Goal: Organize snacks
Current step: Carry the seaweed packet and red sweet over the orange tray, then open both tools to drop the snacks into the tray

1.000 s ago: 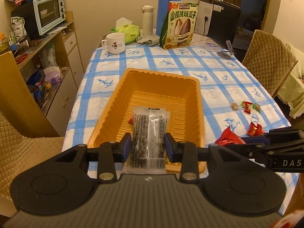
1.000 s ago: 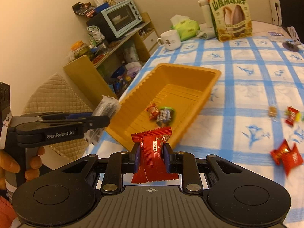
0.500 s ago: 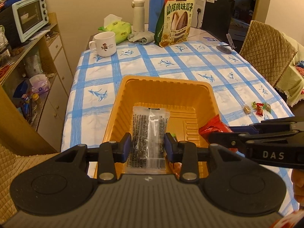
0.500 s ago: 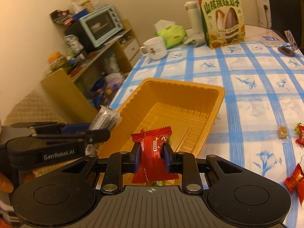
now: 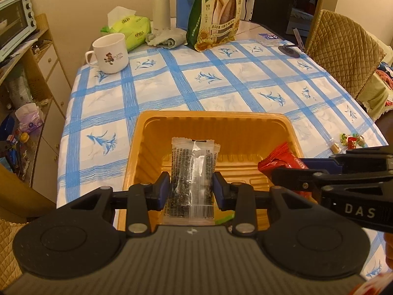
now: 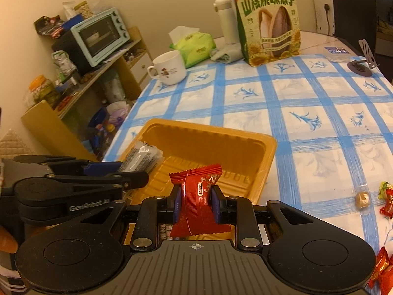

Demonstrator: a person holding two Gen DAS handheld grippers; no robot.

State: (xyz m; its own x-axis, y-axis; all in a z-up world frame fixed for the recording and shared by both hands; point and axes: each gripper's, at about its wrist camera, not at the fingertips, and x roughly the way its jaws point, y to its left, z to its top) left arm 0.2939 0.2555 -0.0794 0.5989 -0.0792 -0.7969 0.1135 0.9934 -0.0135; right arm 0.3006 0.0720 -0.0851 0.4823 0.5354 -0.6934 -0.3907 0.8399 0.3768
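My left gripper (image 5: 191,186) is shut on a clear packet of black seeds (image 5: 192,172) and holds it over the near end of the orange tray (image 5: 211,119). My right gripper (image 6: 195,204) is shut on a red snack packet (image 6: 196,196) and holds it over the tray's near right corner (image 6: 267,157). The red packet also shows in the left wrist view (image 5: 282,159), and the seed packet in the right wrist view (image 6: 141,158). Loose wrapped candies (image 5: 351,140) lie on the blue checked tablecloth, right of the tray (image 6: 385,196).
A white mug (image 5: 110,52), a green tissue pack (image 5: 130,28), a white flask (image 5: 161,5) and a large sunflower seed bag (image 5: 217,12) stand at the table's far end. A quilted chair (image 5: 343,54) is at the right, a shelf with a toaster oven (image 6: 100,35) at the left.
Both grippers have moved forward with their packets, from the tray's near edge to above its inside. The far end of the table looks closer.
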